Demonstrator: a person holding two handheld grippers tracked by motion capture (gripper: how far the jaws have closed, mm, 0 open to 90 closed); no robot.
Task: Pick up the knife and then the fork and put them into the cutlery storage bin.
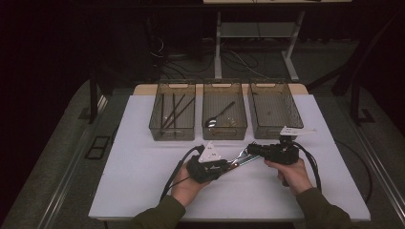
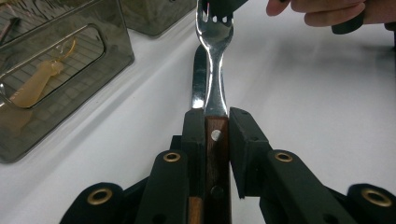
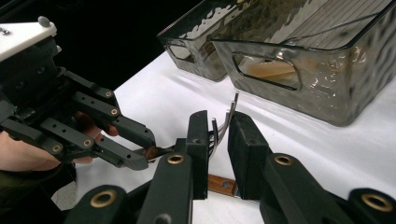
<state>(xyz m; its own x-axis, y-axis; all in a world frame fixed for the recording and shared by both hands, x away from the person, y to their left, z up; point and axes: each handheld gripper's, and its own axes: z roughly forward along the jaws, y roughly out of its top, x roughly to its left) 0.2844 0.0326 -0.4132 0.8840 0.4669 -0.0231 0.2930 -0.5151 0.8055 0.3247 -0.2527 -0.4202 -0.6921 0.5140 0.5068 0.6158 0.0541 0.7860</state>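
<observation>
A steel fork with a riveted brown wooden handle (image 2: 215, 154) hangs just above the white table (image 1: 143, 191) in front of three smoky clear plastic bins (image 1: 224, 117). The left gripper (image 2: 217, 126) is clamped on its handle. The right gripper (image 3: 218, 135) has its jaws narrowly apart around the tines, though whether they pinch is unclear.

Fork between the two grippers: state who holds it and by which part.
The left gripper clamps the fork by its wooden handle; the right gripper has its jaws around the tines.
</observation>
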